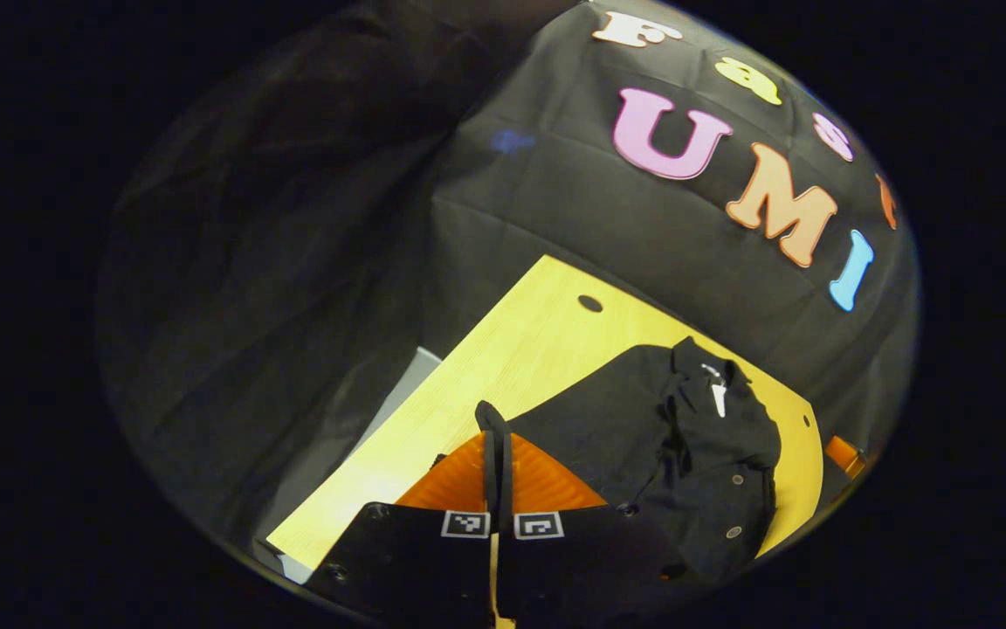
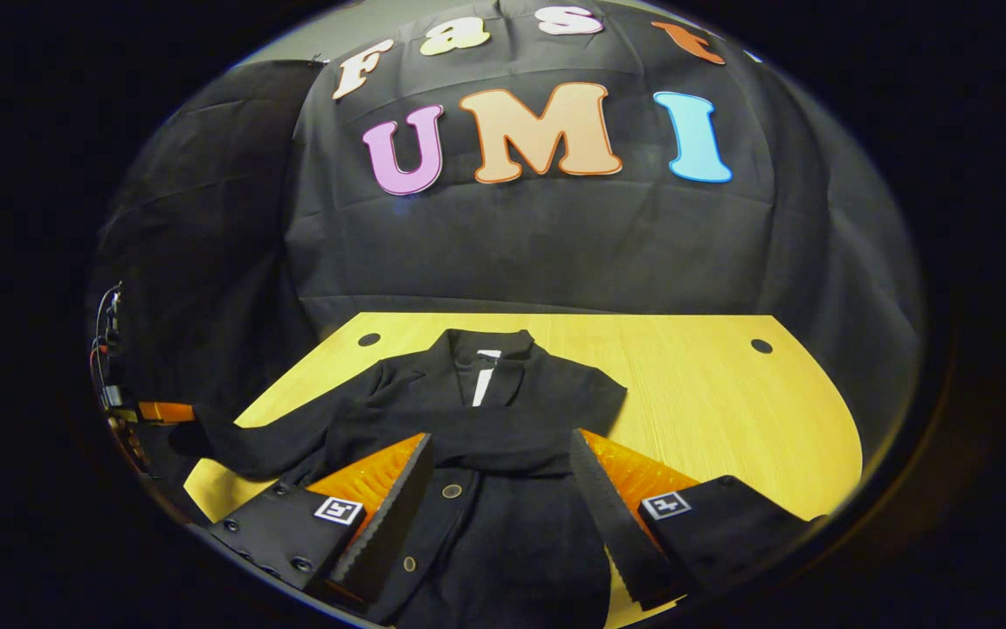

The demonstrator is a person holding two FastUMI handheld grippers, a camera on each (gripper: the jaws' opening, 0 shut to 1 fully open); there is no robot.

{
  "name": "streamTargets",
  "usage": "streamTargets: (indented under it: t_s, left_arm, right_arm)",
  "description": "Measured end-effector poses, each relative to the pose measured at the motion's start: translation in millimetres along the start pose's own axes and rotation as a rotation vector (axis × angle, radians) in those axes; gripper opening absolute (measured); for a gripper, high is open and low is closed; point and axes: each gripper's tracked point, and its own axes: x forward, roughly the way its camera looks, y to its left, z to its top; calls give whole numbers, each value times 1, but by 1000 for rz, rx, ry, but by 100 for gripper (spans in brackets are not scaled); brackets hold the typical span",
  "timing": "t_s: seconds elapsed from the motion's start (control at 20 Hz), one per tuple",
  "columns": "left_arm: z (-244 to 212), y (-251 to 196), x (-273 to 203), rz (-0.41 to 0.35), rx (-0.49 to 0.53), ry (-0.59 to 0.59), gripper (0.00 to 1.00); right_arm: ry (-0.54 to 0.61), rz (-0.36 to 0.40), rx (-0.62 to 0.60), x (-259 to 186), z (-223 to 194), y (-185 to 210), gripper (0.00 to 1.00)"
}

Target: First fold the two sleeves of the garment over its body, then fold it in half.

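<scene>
Tabletop [image 2: 713,393], pale wood, bearing the black garment [image 2: 503,411] laid flat, collar toward 12 o'clock in the right gripper view; one sleeve [image 2: 477,437] lying crosswise over the body, the other sleeve [image 2: 250,445] stretched out toward 9 o'clock, off the body, seemingly awaiting its fold; right gripper [image 2: 503,515] spread wide above the buttoned front, hemward at 6 o'clock, holding nothing; left gripper [image 1: 496,454] with fingers closed together, a thin dark strip of fabric seemingly pinched between them, near the garment's edge.
</scene>
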Motion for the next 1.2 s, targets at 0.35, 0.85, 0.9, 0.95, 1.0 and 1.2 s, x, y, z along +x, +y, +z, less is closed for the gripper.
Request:
streamTargets:
  t_s: [0.35,0.85,0.9,0.95,1.0,1.2]
  left_arm:
    - [46,-68,13,-97,126,-94,0]
    - [60,-191,41,-291,269,-121,0]
    - [56,-205,42,-313,282,-113,0]
    - [52,-220,45,-337,294,-105,0]
    - [48,-232,45,-358,309,-97,0]
    - [33,-278,53,-428,360,-65,0]
  right_arm:
    - [-24,-54,74,-27,-14,-51,99]
    - [-56,-154,207,-69,-38,-116,99]
    - [-55,-162,212,-72,-40,-121,99]
    - [-54,-171,216,-74,-42,-126,95]
    - [-55,-180,221,-77,-43,-131,99]
    - [-60,-208,255,-89,-51,-149,99]
